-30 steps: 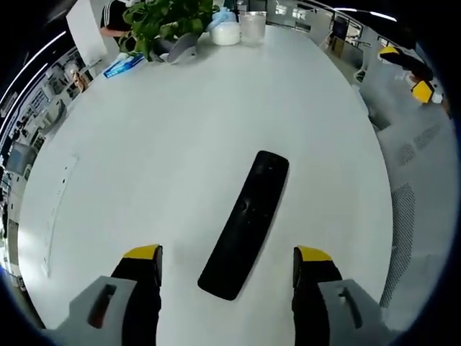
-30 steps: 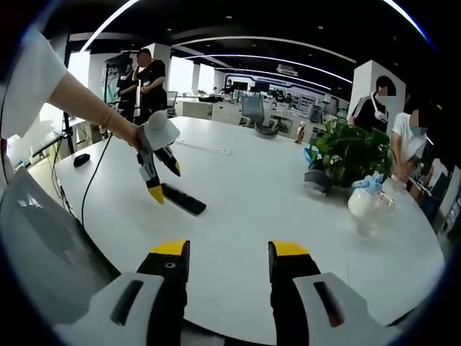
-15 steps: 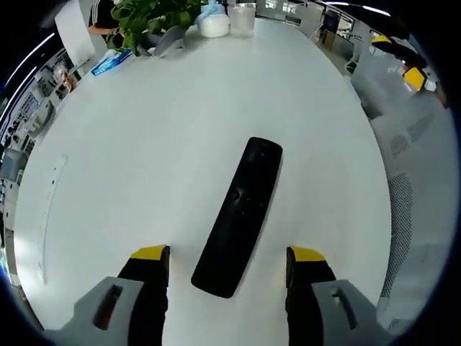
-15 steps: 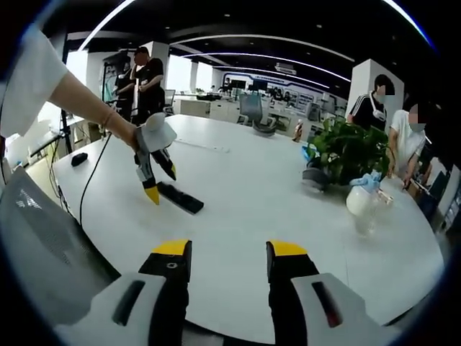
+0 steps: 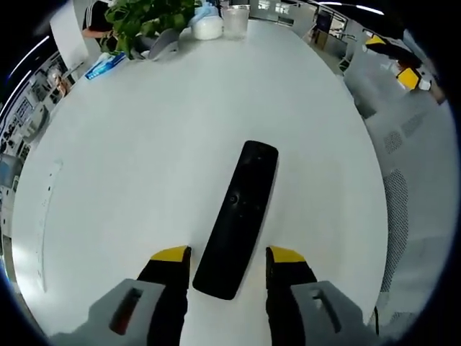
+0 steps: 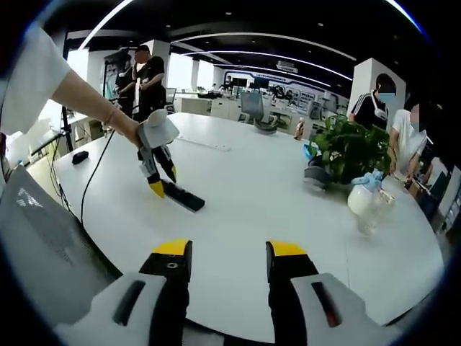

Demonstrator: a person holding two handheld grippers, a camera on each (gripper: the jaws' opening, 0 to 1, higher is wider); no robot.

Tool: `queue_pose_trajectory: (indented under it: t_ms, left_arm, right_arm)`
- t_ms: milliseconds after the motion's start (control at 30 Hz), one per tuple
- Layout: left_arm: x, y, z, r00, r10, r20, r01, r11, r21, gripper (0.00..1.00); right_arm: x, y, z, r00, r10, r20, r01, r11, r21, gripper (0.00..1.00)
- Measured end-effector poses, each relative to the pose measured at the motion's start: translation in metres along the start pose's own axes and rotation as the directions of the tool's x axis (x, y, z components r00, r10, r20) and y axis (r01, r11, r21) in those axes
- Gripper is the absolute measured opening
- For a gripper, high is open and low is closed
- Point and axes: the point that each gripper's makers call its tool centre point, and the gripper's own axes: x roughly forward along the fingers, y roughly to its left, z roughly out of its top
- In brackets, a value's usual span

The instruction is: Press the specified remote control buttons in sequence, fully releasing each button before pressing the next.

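Note:
A long black remote control lies flat on the white round table. My left gripper is low over the remote's near end, one yellow-tipped jaw on each side and a narrow gap still showing, so it is open. In the right gripper view the remote lies at centre left, and a person's hand holds the left gripper down over its end. My right gripper is open with nothing between its jaws, well back from the remote above the table's near edge.
A potted plant, a white bottle and a glass cup stand at the table's far side, with a blue packet. A small black object and a cable lie left. People stand around; a mesh chair is close.
My left gripper's jaws have narrowed around the remote's near end and the gripper has come lower and closer. The right gripper has stayed put.

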Motion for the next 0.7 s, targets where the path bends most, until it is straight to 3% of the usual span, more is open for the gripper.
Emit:
queue_pose_trajectory:
  t_ms: [200, 433, 533, 700]
  left_arm:
    - [0.0, -0.002, -0.002, 1.0, -0.01, -0.008, 0.01, 1.0, 0.004, 0.22]
    - [-0.001, -0.005, -0.003, 1.0, -0.007, -0.016, 0.007, 1.0, -0.001, 0.21]
    - [-0.001, -0.006, -0.003, 1.0, -0.006, -0.021, 0.005, 1.0, -0.011, 0.2]
    - [0.0, -0.007, -0.004, 1.0, -0.008, -0.025, 0.008, 1.0, -0.008, 0.2]
  right_arm:
    - [0.0, 0.001, -0.001, 1.0, 0.005, -0.003, -0.005, 1.0, -0.005, 0.42]
    - [0.001, 0.002, -0.004, 1.0, 0.004, -0.021, -0.005, 1.0, -0.018, 0.41]
    - [-0.003, 0.002, 0.009, 0.999, 0.006, 0.044, -0.006, 1.0, -0.005, 0.41]
    - [-0.001, 0.001, 0.004, 1.0, 0.004, 0.025, -0.004, 1.0, 0.006, 0.4]
